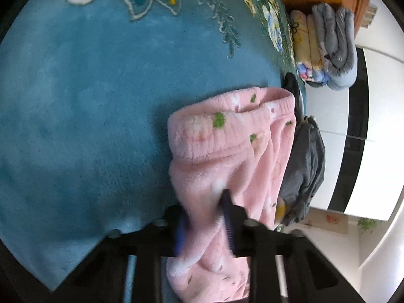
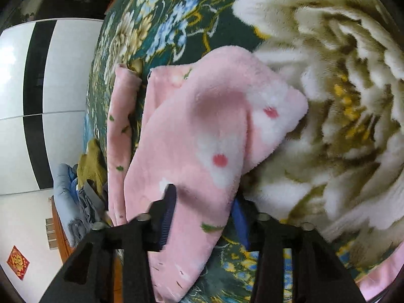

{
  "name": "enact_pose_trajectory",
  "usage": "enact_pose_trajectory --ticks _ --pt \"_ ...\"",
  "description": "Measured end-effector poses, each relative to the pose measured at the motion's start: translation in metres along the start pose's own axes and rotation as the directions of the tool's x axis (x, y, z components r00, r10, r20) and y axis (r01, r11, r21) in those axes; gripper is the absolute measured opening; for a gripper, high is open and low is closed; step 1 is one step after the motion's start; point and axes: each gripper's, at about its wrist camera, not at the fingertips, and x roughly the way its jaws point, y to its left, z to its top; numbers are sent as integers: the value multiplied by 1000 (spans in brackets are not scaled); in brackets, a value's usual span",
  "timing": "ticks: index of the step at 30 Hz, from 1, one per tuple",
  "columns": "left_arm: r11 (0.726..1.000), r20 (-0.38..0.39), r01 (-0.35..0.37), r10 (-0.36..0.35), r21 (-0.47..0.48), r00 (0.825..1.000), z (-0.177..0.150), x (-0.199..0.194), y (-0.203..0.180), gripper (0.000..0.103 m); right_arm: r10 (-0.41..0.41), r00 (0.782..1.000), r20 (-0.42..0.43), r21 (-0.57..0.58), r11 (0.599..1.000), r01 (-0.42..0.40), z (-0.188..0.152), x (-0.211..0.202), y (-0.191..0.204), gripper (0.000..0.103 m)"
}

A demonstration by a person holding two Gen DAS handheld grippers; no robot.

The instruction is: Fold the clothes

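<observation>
left gripper (image 1: 204,217) clamped, right gripper (image 2: 204,209) — clamped

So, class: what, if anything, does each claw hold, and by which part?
Both hold the pink fleece pants. The left claw grips below the waistband; the right claw grips a leg, exact spot unclear.

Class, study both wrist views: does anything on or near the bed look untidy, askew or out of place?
Yes. A dark grey garment hangs crumpled over the blanket edge beside the pink fleece garment, unfolded. The pink garment itself is bunched, gripped by the left hand-held gripper and right hand-held gripper.
</observation>
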Motion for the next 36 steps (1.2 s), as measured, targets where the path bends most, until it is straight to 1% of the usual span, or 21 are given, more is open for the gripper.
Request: enact_pose_trajectory --ticks 1,2,4,5,8,10,11,12,15,18,20,21,23,25,28,32,36 --pt "1000 15 -6 6 8 1000 1 -2 -5 10 -7 1000 4 -3 1000 7 0 -1 1 11" --pt "1000 31 -12 11 16 999 2 -5 -11 9 -8 1000 10 -5 1000 8 1 -2 3 8" --pt "999 61 -24 22 32 998 5 -10 -22 8 -12 1000 25 -30 999 13 3 -7 13 6" --pt "999 76 -26 23 44 997 6 -12 -29 7 3 999 39 -51 999 -1 6 -11 23 6" --pt "991 113 18 -34 132 993 8 -27 -75 7 106 991 81 -117 988 -97 14 -30 59 5" --pt "980 136 64 -91 189 987 5 -41 -103 7 177 979 100 -179 971 -157 13 -41 89 5" --pt "974 144 93 -125 206 982 3 -49 -111 7 197 975 104 -200 964 -174 10 -46 97 5" --pt "969 152 117 -152 219 977 0 -57 -117 7 204 974 103 -206 962 -180 7 -53 95 5" --pt "969 182 115 -157 220 971 -5 -75 -110 7 225 969 100 -226 954 -198 -3 -71 91 5" --pt "982 169 94 -121 161 978 -1 -76 -104 7 240 965 103 -213 953 -214 -8 -88 82 5" --pt "989 160 76 -96 128 982 2 -76 -103 7 240 963 118 -234 950 -208 -4 -92 91 5" --pt "989 157 55 -76 134 985 3 -71 -117 7 245 962 120 -241 947 -211 0 -89 102 4" --pt "990 146 39 -59 136 988 4 -61 -143 7 255 959 126 -254 943 -217 7 -84 125 4" --pt "990 136 48 -66 130 988 6 -56 -159 7 259 958 126 -277 936 -217 17 -74 154 4" --pt "991 128 43 -59 126 990 12 -46 -184 7 224 967 125 -328 929 -172 31 -52 195 3" --pt "994 98 60 -69 92 993 21 -34 -203 7 208 968 139 -316 936 -156 52 -27 221 3" --pt "997 95 58 -62 43 994 37 -12 -221 7 175 972 159 -313 942 -119 77 2 248 3"
